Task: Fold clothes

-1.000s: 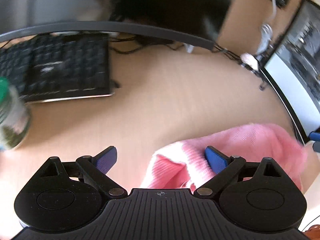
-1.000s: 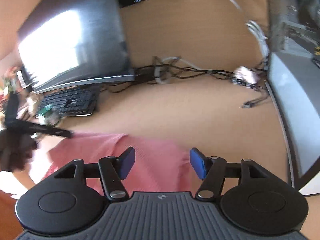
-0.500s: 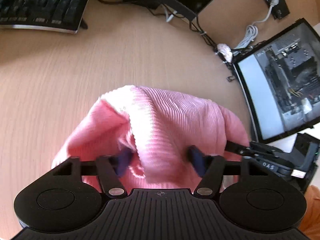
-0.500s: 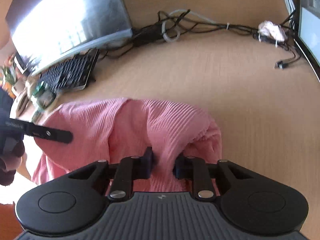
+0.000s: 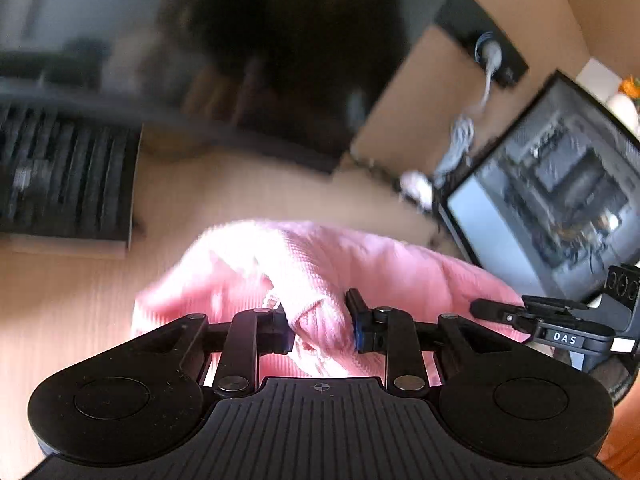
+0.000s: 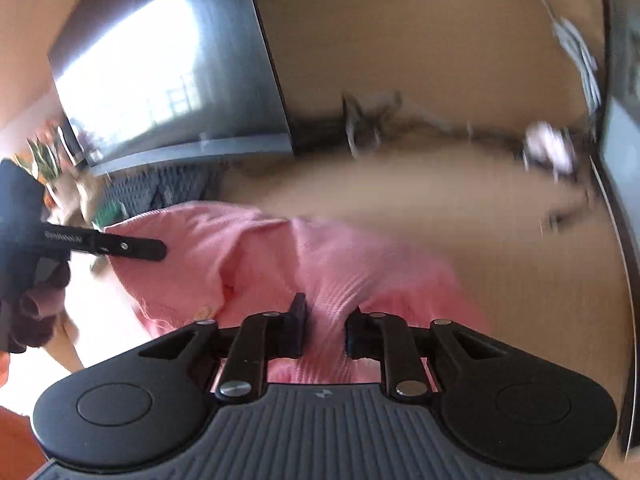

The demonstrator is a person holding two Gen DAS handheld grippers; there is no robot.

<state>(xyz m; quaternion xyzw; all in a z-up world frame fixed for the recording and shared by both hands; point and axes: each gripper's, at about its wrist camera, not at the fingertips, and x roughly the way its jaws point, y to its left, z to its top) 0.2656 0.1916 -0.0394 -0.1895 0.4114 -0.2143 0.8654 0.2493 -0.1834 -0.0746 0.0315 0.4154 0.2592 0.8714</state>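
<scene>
Blurring softens both wrist views, so the far edge of the counter (image 5: 248,184) and the tangle of cables (image 6: 372,128) are hard to make out, and the ends of the pink garment (image 5: 320,264) are hidden under the black gripper bodies. One garment is counted, a ribbed pink knit, bunched on the counter between the two tools; its long axis is seen running across the frame from left to right in both views, though which end is the neck cannot be told. Two tools are counted. The left hand-held gripper (image 5: 320,326) is drawn narrow, its jaws having just been closing, and a fold of the pink knit is pinched between its blue pads. The right hand-held gripper (image 6: 325,330) is likewise narrow and clamped on a ridge of the same cloth. Each tool is caught in part at the edge of the other's view. One keyboard (image 5: 64,184) and two screens are made out, a dark monitor (image 6: 160,76) and a lit one (image 5: 552,196), cut off by the frame.
</scene>
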